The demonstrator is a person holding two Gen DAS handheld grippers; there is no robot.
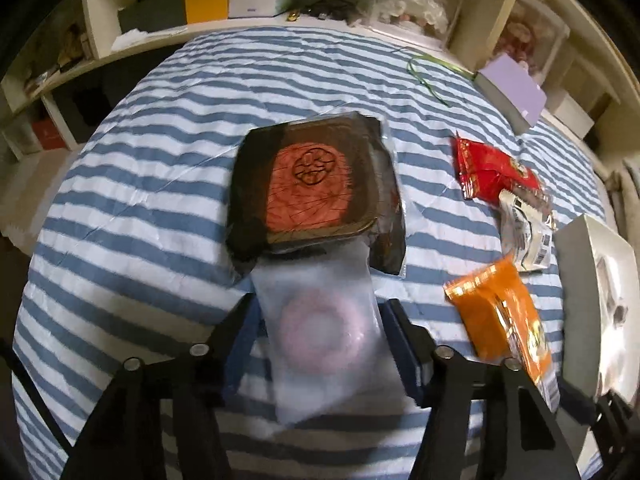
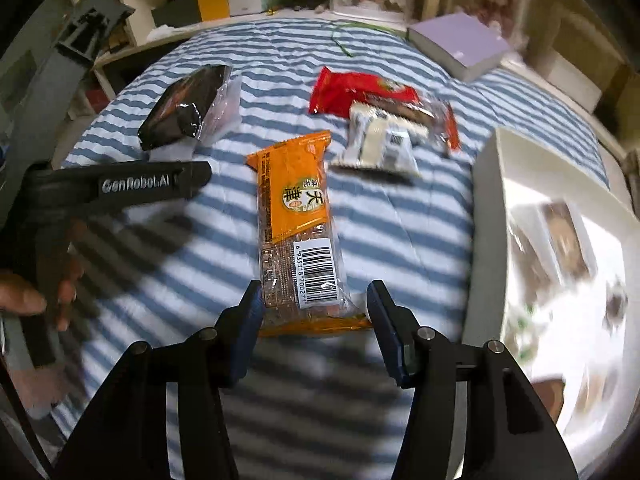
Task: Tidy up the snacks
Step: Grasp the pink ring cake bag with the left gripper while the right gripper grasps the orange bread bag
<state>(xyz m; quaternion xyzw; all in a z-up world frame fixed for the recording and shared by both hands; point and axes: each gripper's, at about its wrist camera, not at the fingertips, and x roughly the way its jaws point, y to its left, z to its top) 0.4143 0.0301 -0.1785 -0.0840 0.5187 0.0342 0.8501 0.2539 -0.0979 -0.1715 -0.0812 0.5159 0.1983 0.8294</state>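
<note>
My left gripper (image 1: 322,312) is open around a clear packet with a pink ring snack (image 1: 320,332) on the striped bedspread; a dark square snack pack with a red centre (image 1: 316,184) rests on its far end. My right gripper (image 2: 316,300) is open around the near end of an orange snack bar (image 2: 298,216), its fingers not pressing it. The orange bar also shows in the left wrist view (image 1: 500,312). A red packet (image 2: 360,92) and a white packet (image 2: 380,144) lie beyond. The left gripper's body (image 2: 120,188) shows in the right wrist view.
A white box (image 2: 492,208) with items inside stands at the right; it also shows in the left wrist view (image 1: 576,248). A lilac book (image 2: 460,46) lies at the far right of the bed. Shelves (image 1: 132,12) with clutter line the far side.
</note>
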